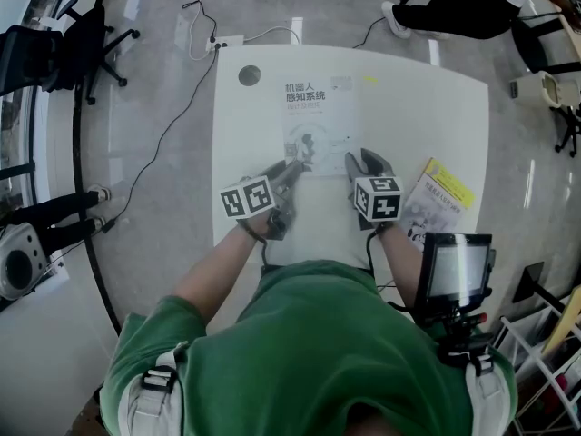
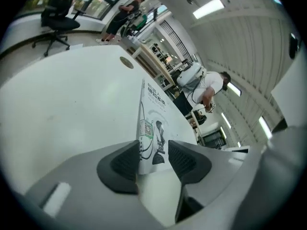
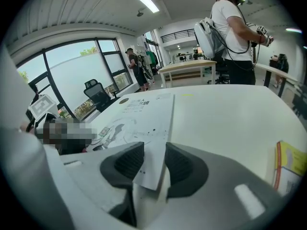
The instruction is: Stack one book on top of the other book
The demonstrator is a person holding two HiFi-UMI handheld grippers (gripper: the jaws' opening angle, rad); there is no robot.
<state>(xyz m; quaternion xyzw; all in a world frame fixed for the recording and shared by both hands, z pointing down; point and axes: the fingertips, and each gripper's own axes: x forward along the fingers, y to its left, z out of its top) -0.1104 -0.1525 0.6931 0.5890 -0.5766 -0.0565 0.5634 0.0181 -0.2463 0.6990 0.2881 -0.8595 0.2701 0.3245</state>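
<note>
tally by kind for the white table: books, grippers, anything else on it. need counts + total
Books: 2 (white book, yellow book)
Grippers: 2 (left gripper, right gripper)
Round grey disc: 1
Total: 5

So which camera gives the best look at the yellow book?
The head view: the yellow book shows most of its cover from above. The right gripper view catches only a strip of it at the picture's edge; the left gripper view misses it.
</note>
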